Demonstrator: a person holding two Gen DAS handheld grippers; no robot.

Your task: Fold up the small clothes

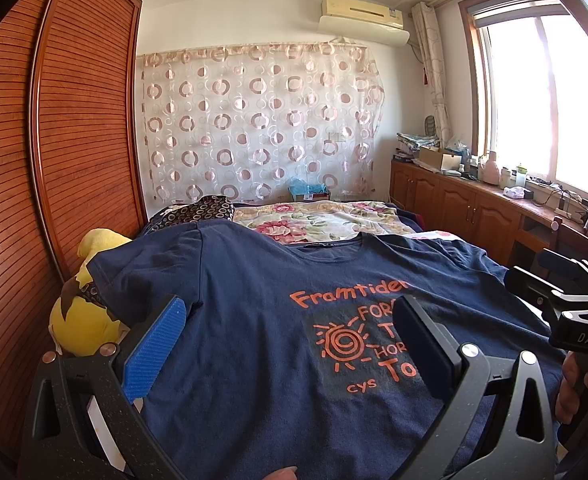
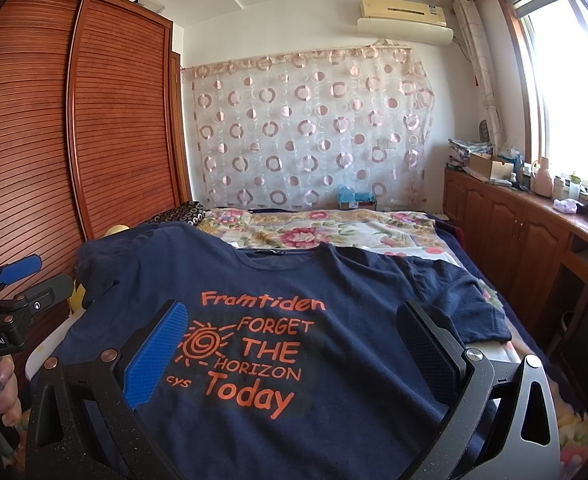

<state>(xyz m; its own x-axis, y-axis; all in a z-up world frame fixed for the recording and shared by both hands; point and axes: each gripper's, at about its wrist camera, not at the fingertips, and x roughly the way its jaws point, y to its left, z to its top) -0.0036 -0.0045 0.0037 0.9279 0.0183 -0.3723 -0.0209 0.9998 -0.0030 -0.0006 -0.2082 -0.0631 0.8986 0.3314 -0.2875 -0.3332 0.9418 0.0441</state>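
A navy blue T-shirt (image 1: pixel 253 300) with orange print lies spread face up on the bed, collar away from me; it also shows in the right wrist view (image 2: pixel 354 280). My left gripper (image 1: pixel 289 320) is open and empty, hovering over the shirt's lower left part. My right gripper (image 2: pixel 294 328) is open and empty over the shirt's lower middle, across the print. The right gripper (image 1: pixel 574 304) shows at the right edge of the left wrist view; the left gripper (image 2: pixel 9 280) shows at the left edge of the right wrist view.
A yellow plush toy (image 1: pixel 81 320) lies left of the shirt beside the wooden wardrobe (image 1: pixel 53 140). A floral blanket (image 2: pixel 326 232) covers the bed beyond the collar. Wooden cabinets (image 2: pixel 514 224) with clutter run under the window at right.
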